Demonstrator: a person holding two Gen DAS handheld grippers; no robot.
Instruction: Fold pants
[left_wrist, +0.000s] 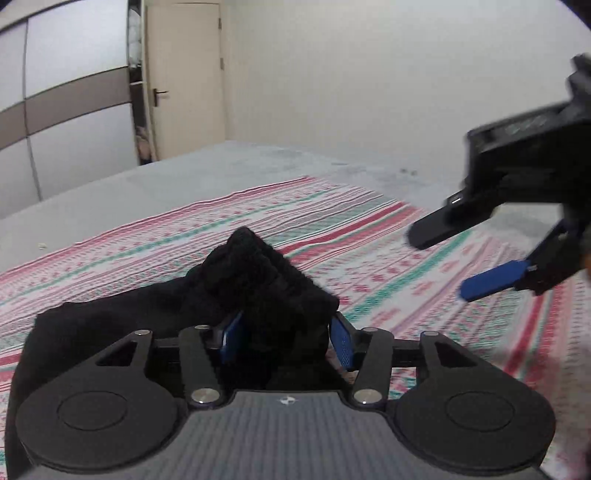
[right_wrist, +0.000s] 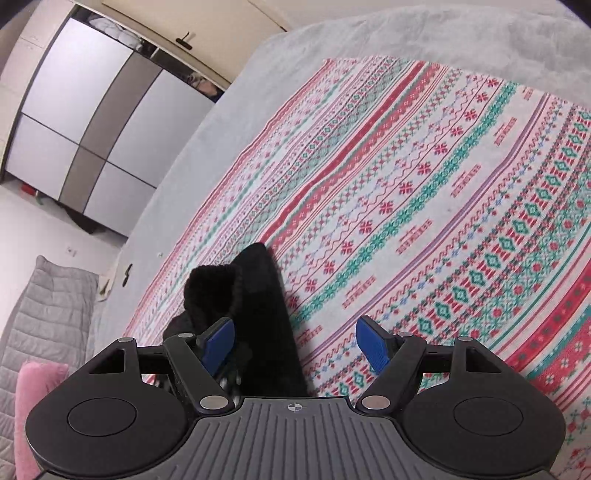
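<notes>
The black pants (left_wrist: 258, 280) lie bunched on a patterned red, green and white blanket (left_wrist: 369, 236). My left gripper (left_wrist: 284, 339) is shut on a thick bunch of the black fabric, which rises between the blue pads and trails off to the left. My right gripper (right_wrist: 295, 345) is open and empty, held above the blanket. In the right wrist view the pants (right_wrist: 258, 306) sit at its left pad and below it. The right gripper also shows in the left wrist view (left_wrist: 454, 262), at the right, jaws apart and blurred.
The blanket (right_wrist: 424, 192) covers a grey bed (right_wrist: 184, 177). A wardrobe with grey sliding doors (left_wrist: 66, 107) and a cream door (left_wrist: 184, 81) stand beyond the bed. A grey quilt (right_wrist: 44, 314) and a pink cushion (right_wrist: 33, 391) lie on the floor to the left.
</notes>
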